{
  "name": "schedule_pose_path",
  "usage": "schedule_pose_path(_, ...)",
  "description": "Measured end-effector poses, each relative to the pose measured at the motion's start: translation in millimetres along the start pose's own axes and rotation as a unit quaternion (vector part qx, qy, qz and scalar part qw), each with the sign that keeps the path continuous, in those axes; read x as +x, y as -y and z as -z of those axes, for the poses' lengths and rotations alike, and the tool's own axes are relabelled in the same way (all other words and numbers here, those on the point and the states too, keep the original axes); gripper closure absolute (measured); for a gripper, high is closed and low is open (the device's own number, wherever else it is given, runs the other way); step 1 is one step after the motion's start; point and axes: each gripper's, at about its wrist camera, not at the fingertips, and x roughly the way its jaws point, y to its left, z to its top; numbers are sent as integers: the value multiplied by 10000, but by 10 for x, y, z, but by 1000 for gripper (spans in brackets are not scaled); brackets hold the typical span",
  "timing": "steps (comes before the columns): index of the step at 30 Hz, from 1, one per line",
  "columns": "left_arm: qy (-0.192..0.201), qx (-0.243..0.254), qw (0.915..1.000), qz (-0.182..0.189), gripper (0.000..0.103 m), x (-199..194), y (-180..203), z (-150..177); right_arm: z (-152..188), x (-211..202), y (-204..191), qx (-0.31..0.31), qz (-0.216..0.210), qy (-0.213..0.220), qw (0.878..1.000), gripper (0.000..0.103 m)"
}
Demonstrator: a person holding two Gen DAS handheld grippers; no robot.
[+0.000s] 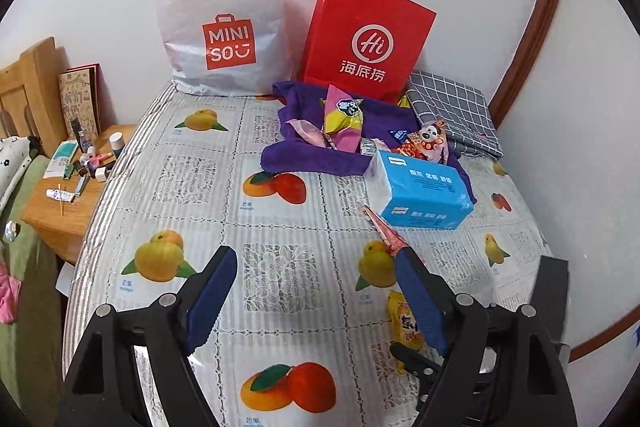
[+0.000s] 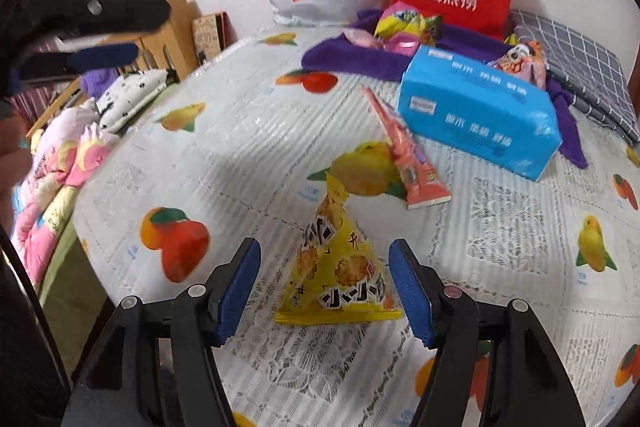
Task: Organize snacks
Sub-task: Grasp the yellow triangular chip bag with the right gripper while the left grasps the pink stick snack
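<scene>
yellow snack packet (image 2: pixel 340 267) between wide-open right gripper (image 2: pixel 325 285) pads, seemingly untouched, left gripper (image 1: pixel 316 291) open, empty

"MINISO" on white bag (image 1: pixel 224 23)

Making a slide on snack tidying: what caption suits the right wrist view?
Open right tool straddles a yellow triangular snack bag on the fruit-print tablecloth.

Bright even light; fisheye edges warped, blurred.
</scene>
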Motion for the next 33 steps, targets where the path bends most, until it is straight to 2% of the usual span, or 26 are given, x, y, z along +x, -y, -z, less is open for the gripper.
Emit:
schedule_pose_path(2, -27, 0, 10000, 29, 23, 58, -13, 5, 17, 116, -13, -52, 170, -129, 9998, 37)
schedule_pose_path(4, -106, 1, 9999, 46, 23, 136, -19, 10, 41, 188, -23, -131, 227, -202, 9995, 43)
schedule_pose_path(6, -164, 19, 9999, 42, 23, 200, -15, 17, 72, 191, -32, -209, 333, -71, 9992, 50)
schedule_pose_path(12, -379, 23, 9992, 80, 23, 425, 2, 57, 82, 91, 109, -114, 469, 233, 9986, 51)
schedule_pose_path(16, -627, 52, 9980, 94, 23, 625, 68, 85, 79, -56, 394, 291, 480, 445, 9974, 51)
schedule_pose_path(23, -949, 241, 9949, 229, 23, 923, 311, 133, 105, -250, 1001, 839, 995, 656, 9893, 51)
schedule_pose_path(28, -1196, 344, 9918, 283, 23, 1139, 474, 146, 126, -249, 1404, 1102, 1359, 640, 9825, 51)
schedule_pose_path(33, -1429, 232, 9885, 432, 23, 1356, 570, 155, 139, -134, 1698, 1292, 1376, 480, 9809, 51)
